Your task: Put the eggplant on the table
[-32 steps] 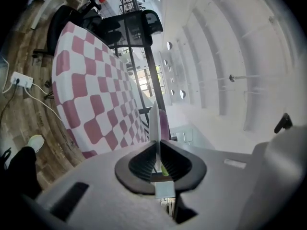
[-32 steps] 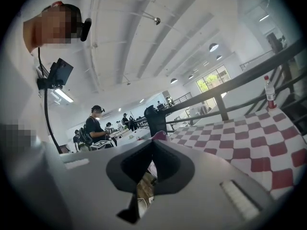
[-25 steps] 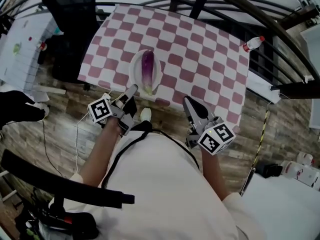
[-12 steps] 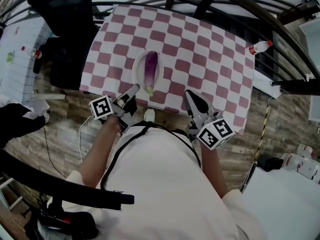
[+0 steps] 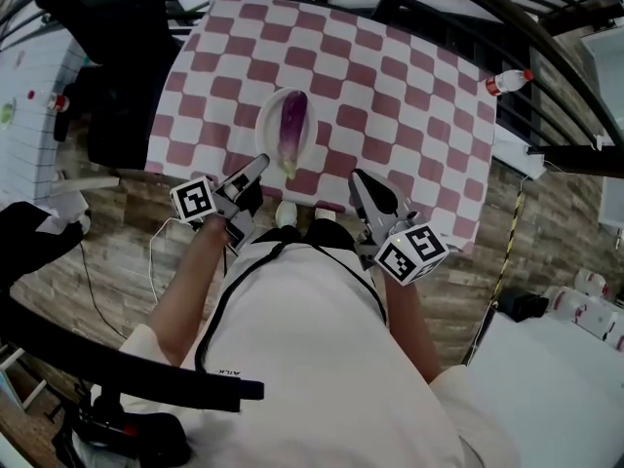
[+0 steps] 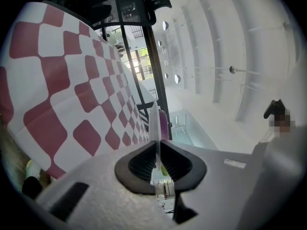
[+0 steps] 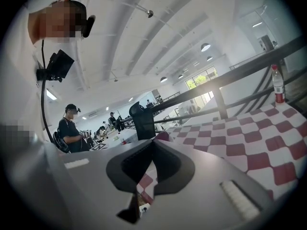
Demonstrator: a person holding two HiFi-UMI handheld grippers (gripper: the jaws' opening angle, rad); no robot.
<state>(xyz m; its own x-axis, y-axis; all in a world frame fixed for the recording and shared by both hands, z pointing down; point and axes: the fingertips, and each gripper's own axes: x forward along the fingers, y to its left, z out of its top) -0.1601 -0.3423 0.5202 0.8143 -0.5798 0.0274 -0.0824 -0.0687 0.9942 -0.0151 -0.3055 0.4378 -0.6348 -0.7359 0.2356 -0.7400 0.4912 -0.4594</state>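
Observation:
A purple eggplant (image 5: 293,125) with a green stem lies on a white plate (image 5: 265,125) near the front edge of the checkered table (image 5: 409,96). My left gripper (image 5: 259,163) has its tips at the plate's near left rim, jaws drawn together. In the left gripper view the plate (image 6: 154,119) shows edge-on in line with the thin slit of the left gripper (image 6: 156,147), and the eggplant (image 6: 165,121) lies just behind. My right gripper (image 5: 357,176) is shut and empty at the table's front edge, right of the plate. The right gripper view has the eggplant (image 7: 162,136) just beyond the right gripper (image 7: 153,143).
A plastic bottle (image 5: 502,83) stands at the table's far right corner. Black railing bars (image 5: 468,8) curve behind the table. A black chair (image 5: 127,66) stands at its left, with a white table (image 5: 29,96) further left. People (image 7: 69,128) stand in the distance.
Both grippers have moved forward to the table's front edge. The left tips now sit at the plate's rim. The eggplant and plate have not moved.

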